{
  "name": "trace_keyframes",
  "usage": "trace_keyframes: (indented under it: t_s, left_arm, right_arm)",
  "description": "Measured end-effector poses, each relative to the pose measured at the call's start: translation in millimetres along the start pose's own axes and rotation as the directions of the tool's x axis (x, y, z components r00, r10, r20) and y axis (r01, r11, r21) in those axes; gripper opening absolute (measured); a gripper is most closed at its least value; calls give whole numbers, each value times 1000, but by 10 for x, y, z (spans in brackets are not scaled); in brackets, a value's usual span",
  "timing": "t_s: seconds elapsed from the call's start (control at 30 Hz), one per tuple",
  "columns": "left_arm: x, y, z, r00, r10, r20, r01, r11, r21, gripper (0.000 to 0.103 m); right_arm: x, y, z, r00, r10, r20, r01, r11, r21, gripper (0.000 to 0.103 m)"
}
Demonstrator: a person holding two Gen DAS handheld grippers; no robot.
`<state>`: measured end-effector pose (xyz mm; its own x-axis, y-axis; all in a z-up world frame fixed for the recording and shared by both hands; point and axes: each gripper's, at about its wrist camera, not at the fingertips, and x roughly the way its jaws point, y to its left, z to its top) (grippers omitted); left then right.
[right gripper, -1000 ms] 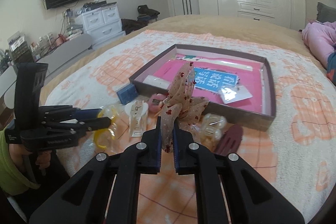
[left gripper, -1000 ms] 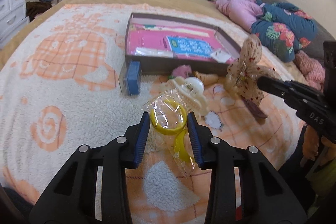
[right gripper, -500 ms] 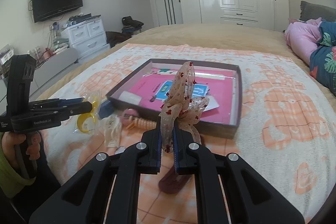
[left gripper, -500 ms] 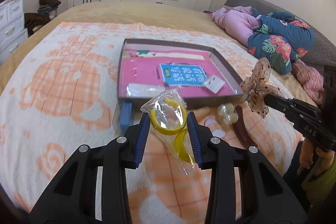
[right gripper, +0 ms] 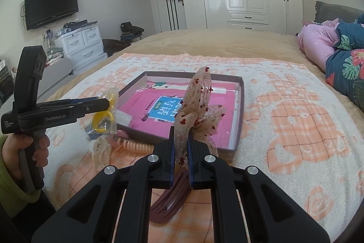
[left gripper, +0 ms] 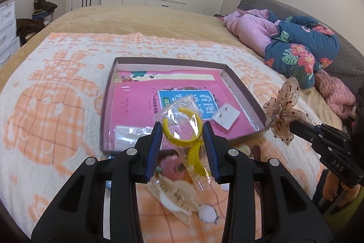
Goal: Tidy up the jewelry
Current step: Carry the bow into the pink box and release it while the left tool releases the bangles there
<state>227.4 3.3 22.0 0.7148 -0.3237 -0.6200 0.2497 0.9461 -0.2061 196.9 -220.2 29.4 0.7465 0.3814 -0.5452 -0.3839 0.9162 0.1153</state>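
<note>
— While both hands are hovering over the bed, what is each one holding?
— The left gripper [left gripper: 182, 129] is clenching a clear bag of yellow rings [left gripper: 183, 131] above the near edge of the shallow box [left gripper: 241, 92]. The right gripper [right gripper: 181, 147] is pinching a sheer spotted bow [right gripper: 198, 111], jaws nearly touching.
— What is lying underneath?
— A cream hair claw [left gripper: 175, 196], a coiled hair tie [right gripper: 134, 144] and a maroon clip [right gripper: 169, 204] are lying on the orange blanket [right gripper: 295, 120] beside the box.
</note>
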Motion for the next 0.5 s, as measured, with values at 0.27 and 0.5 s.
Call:
trace_keyframes:
  t_s: [0.27,0.5]
  left_arm:
    - [173,6,115,1000,-4,1,4,1000,2,28]
    - [348,41,202,1000,9,-4,-9,1000,9,29]
  right_arm:
    - [114,-18,77,999,-42,5,42,999,-22,9]
    - [209,-59,143,998,-69,3,69,997,-31,9]
